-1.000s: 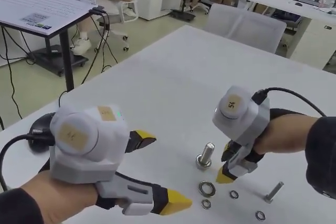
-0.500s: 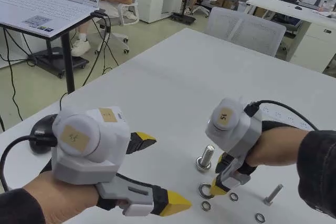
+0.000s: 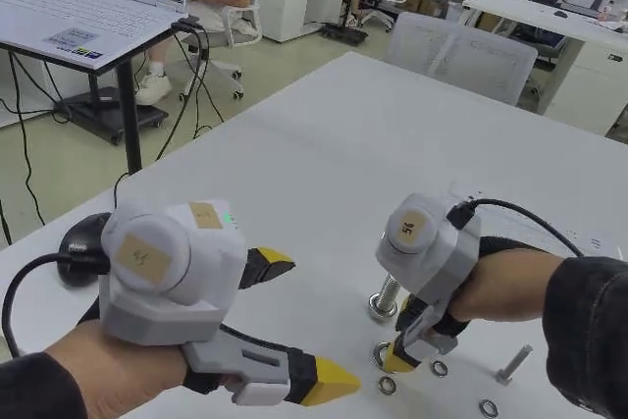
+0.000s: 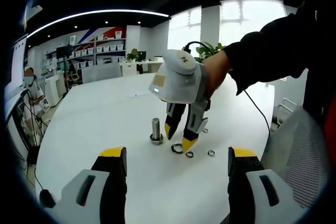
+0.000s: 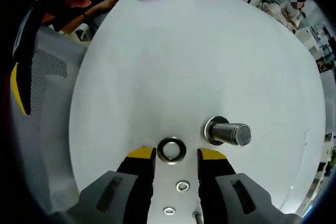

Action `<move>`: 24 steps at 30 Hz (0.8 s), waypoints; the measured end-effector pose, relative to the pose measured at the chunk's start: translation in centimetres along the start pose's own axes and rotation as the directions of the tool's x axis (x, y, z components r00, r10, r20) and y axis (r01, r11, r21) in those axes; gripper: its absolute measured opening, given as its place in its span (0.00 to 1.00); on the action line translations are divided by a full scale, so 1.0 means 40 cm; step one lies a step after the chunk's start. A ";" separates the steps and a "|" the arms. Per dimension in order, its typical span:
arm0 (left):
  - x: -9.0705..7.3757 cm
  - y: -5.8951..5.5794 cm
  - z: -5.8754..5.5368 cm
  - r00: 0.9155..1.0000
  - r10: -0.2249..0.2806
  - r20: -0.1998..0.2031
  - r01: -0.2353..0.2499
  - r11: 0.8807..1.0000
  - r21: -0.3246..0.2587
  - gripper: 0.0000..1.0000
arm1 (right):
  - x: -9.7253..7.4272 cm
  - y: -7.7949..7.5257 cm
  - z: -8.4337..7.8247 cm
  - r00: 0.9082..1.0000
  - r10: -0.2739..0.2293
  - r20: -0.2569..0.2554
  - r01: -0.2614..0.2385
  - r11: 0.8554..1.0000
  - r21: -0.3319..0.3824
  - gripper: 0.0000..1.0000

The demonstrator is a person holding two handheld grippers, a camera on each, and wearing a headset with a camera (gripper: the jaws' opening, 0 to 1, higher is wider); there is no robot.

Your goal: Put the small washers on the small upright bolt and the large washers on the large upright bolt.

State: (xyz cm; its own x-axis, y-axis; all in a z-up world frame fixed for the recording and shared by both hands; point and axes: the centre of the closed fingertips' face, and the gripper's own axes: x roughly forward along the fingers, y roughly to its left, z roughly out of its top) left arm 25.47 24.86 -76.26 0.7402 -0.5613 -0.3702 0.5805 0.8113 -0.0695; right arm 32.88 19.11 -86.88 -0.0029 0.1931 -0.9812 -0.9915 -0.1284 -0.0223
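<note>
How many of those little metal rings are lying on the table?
4. A large washer lies between the right gripper's jaws. Three small washers lie nearby: one nearer the person, another beside that, a third near the lying bolt. The gripper may hide more.

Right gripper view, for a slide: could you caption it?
Open right gripper poised at the large washer, beside the upright bolt.

Large bolt (image 5: 228,132) upright, large washer (image 5: 171,149) flat beside, small washers (image 5: 182,185) near (small bolt (image 3: 512,363) lying flat)
</note>
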 end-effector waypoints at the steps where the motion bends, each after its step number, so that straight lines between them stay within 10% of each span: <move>1: 0.000 0.000 0.000 1.000 0.000 0.000 0.000 1.000 -0.001 0.79 | 0.002 0.000 0.002 1.000 0.002 0.001 -0.002 1.000 0.000 0.33; 24: 0.003 0.005 -0.001 1.000 0.003 0.002 -0.003 1.000 -0.004 0.78 | 0.019 -0.013 -0.007 1.000 -0.004 -0.010 0.005 1.000 0.022 0.32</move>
State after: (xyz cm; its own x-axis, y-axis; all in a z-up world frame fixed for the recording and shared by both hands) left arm 25.65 24.98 -76.35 0.7424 -0.5596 -0.3684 0.5773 0.8133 -0.0719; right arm 33.44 19.06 -87.68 0.0028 0.1835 -0.9830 -0.9941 -0.1058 -0.0225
